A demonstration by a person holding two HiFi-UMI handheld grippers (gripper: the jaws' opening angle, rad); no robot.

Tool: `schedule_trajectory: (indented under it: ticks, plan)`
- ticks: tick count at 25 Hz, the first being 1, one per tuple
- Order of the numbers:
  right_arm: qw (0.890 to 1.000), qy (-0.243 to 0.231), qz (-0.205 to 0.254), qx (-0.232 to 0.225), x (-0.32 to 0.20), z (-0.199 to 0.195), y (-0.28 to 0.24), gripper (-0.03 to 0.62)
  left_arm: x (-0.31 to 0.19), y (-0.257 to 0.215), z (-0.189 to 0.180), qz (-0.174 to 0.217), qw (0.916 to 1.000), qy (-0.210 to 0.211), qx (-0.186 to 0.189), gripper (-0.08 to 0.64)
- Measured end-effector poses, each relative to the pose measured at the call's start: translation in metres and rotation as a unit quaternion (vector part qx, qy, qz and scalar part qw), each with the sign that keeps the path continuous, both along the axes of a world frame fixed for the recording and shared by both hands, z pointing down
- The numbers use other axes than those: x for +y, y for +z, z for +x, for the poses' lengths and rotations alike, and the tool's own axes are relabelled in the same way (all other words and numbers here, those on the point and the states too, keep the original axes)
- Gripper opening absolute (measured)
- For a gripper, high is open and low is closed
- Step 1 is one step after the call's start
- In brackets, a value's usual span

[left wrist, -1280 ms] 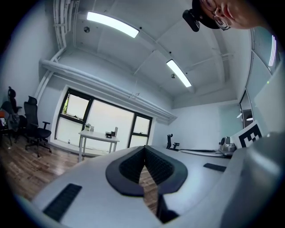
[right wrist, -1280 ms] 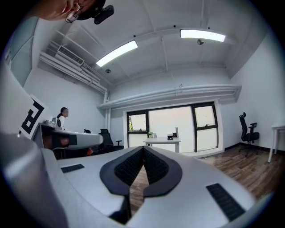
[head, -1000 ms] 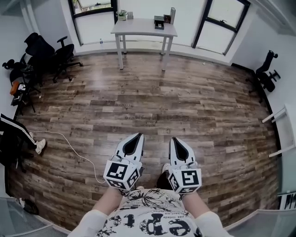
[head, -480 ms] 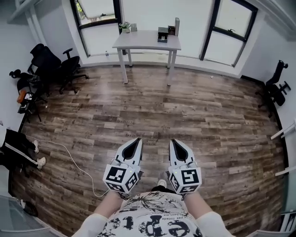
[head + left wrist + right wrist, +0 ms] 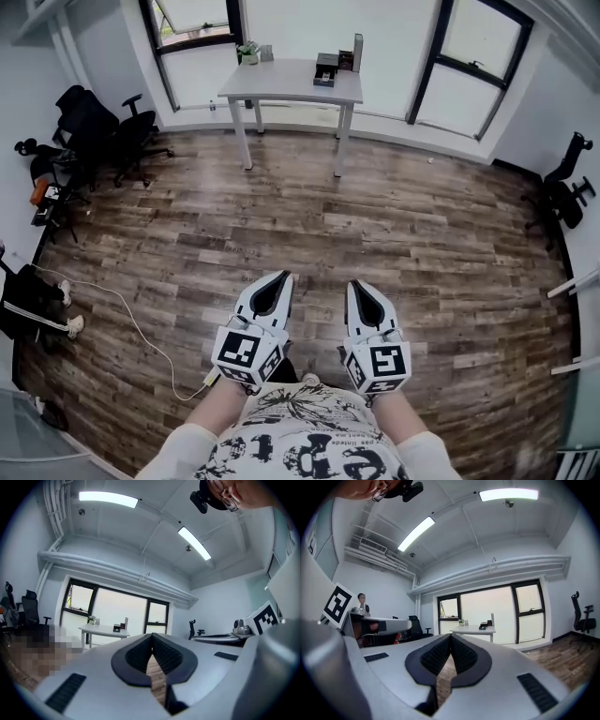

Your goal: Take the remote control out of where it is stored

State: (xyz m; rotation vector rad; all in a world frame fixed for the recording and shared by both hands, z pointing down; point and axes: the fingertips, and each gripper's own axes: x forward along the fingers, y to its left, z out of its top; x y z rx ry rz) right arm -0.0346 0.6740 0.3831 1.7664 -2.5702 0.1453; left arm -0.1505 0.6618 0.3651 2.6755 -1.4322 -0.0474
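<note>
Approach across the room, seen from the head and from both grippers. We see the left gripper [image 5: 280,277] and the right gripper [image 5: 355,284] held level, side by side over the wood floor [image 5: 394,216]. Each has its jaws closed tip to tip with nothing between them.

The remote control cannot be picked out in any view. We judge it most likely sits in or beside the dark box [image 5: 324,68] on the white table [image 5: 281,86] under the far windows, though at this range that is only a guess.

Hazards, as we judge them:
- A white cable [image 5: 141,330] trails across the floor just left of the person and could catch a foot.
- The box stands close to a tall upright item [image 5: 357,52] and near a potted plant [image 5: 247,52]. A wide or hurried reach could tip either one.
- Closed jaws brought against the box would push it rather than take anything, so they must part first.
- With the remote control unidentified, the wrong thing could be grasped.

Writing: each marker cube [image 5: 246,349] bears black-and-white square patterns and no words. The shirt [image 5: 300,441] carries large letters and a finer line of print, both too warped for us to read. We find no brand or label on the table's things.
</note>
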Motion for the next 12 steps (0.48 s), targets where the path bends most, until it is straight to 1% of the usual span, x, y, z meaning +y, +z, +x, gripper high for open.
schedule_trajectory:
  ticks: [3, 6, 9, 12]
  plan:
    - [1.000, 0.014, -0.010, 0.003, -0.018, 0.010, 0.007, 0.002, -0.023, 0.004, 0.008, -0.005, 0.9999, 0.011, 0.009, 0.009]
    - [1.000, 0.023, -0.012, 0.015, -0.041, 0.014, 0.008, 0.002, -0.051, 0.006, 0.017, -0.010, 0.9992, 0.032, 0.022, 0.009]
    - [0.999, 0.044, -0.014, 0.019, -0.079, 0.019, 0.010, 0.002, -0.091, 0.012, 0.023, -0.017, 0.9981, 0.052, 0.027, 0.009]
    - [0.998, 0.057, -0.022, 0.019, -0.127, 0.016, 0.015, 0.002, -0.142, 0.013, 0.020, -0.022, 0.9974, 0.061, 0.033, 0.009]
